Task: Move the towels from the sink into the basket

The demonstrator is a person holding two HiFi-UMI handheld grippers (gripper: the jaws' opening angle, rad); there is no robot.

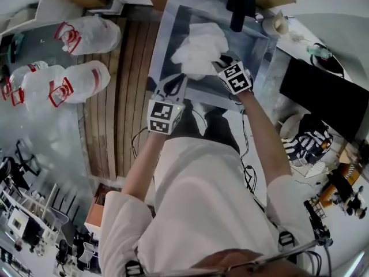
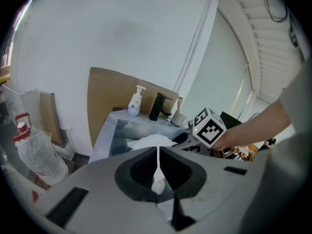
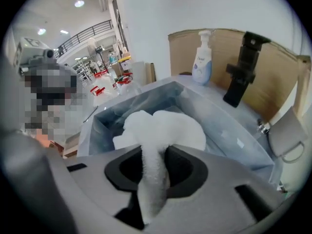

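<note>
A fluffy white towel (image 3: 165, 128) lies heaped in the rectangular grey metal sink (image 3: 222, 126), just ahead of both tongs. The right tongs (image 3: 154, 156) are clenched on a thick rolled fold of it. The left tongs (image 2: 158, 152) are clamped on a thin white sliver of the cloth. Beyond the right tongs stand a white pump bottle (image 3: 202, 57) and a boxy black tap (image 3: 241, 67)

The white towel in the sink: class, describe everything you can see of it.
The white towel is soft, fluffy-looking cloth, crumpled into a heap of folds inside the grey metal sink. One bunched fold runs up between the jaws of the right tool, which are shut on it; the rest trails into the basin. A thin white strip also sits between the closed jaws of the left tool.
</note>
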